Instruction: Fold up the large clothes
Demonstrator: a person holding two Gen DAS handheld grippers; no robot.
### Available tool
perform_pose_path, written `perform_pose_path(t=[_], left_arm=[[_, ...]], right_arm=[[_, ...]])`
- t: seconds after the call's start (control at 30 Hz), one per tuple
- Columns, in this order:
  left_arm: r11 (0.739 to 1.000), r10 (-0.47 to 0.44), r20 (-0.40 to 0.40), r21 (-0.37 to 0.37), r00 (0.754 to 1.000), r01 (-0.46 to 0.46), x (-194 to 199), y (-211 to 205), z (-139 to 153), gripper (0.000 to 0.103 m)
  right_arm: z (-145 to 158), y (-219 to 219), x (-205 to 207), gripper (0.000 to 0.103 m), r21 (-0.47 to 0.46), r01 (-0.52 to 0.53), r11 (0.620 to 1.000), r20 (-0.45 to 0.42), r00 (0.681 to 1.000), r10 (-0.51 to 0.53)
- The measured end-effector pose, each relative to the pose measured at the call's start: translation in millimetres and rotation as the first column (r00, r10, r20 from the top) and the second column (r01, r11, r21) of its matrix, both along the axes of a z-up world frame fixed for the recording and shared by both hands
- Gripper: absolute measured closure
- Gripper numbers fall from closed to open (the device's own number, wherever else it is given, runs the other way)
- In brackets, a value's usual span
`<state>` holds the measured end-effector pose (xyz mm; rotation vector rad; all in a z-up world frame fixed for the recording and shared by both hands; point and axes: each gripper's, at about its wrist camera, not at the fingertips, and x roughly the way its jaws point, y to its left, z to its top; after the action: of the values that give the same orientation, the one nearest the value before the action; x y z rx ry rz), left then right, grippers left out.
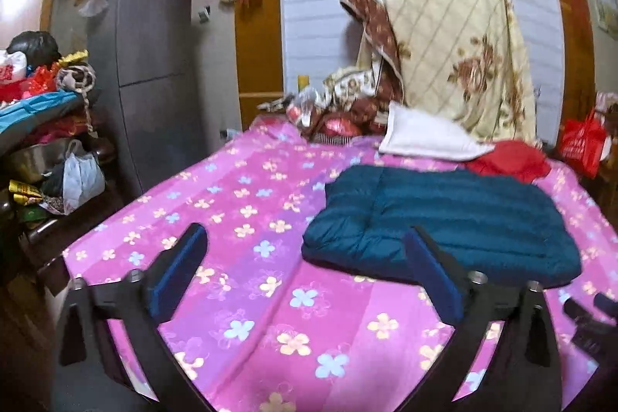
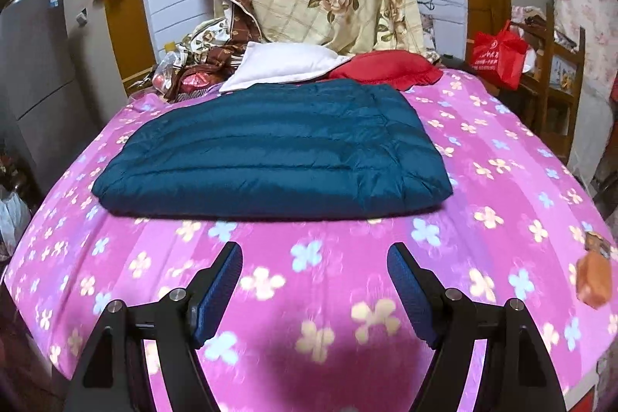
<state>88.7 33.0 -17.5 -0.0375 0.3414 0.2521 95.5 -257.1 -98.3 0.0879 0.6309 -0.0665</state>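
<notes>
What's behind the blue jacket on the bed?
Behind the jacket lie a white pillow and a red cushion, both touching its far edge. Their near edges may be covered by it.

Folded jacket [image 2: 270,153] on bedspread [image 2: 347,296], pillows [image 2: 286,64] behind it.

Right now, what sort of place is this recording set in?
Most likely a lived-in bedroom at home: a bed under a pink flowered sheet, pillows at its head, a grey fridge alongside. A folded teal jacket lies on the bed.
</notes>
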Motion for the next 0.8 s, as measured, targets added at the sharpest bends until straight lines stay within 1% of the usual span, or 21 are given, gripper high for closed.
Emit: perform_pose_path(t=[0.13, 0.23, 0.33, 0.53, 0.63, 0.8], left_arm=[[0.999, 0.003, 0.078, 0.047, 0.997, -0.006, -35.6, -4.2, 19.0, 0.000], [0.999, -0.008, 0.105, 0.043, 0.994, 0.004, -52.3, -2.5, 29.3, 0.000], [1.000, -0.006, 0.123, 0.030, 0.992, 0.003, -63.3, -1.4, 36.5, 0.000], [0.999, -0.028, 0.087, 0.036, 0.996, 0.025, -69.2, -10.1, 41.1, 0.000], [0.997, -0.071, 0.074, 0.021, 0.995, 0.069, -75.4, -13.1, 41.6, 0.000], [0.994, -0.108, 0.013, 0.015, 0.994, 0.108, -78.0, -20.4, 39.1, 0.000]], right_arm=[[10.6, 9.1, -21.8, 0.028, -0.050, 0.009, 0.999, 0.028, 1.000, -0.008], [19.8, 14.6, -32.6, 0.028, -0.087, 0.025, 0.996, 0.048, 0.999, -0.021], [26.1, 14.4, -41.0, 0.028, -0.084, 0.029, 0.996, 0.049, 0.998, -0.025], [33.6, 9.3, -57.5, 0.028, -0.054, 0.047, 0.997, 0.060, 0.997, -0.044], [32.5, 8.8, -64.0, 0.028, -0.051, 0.055, 0.997, 0.052, 0.997, -0.052], [29.2, 10.4, -71.0, 0.028, -0.056, 0.058, 0.997, 0.037, 0.998, -0.056]])
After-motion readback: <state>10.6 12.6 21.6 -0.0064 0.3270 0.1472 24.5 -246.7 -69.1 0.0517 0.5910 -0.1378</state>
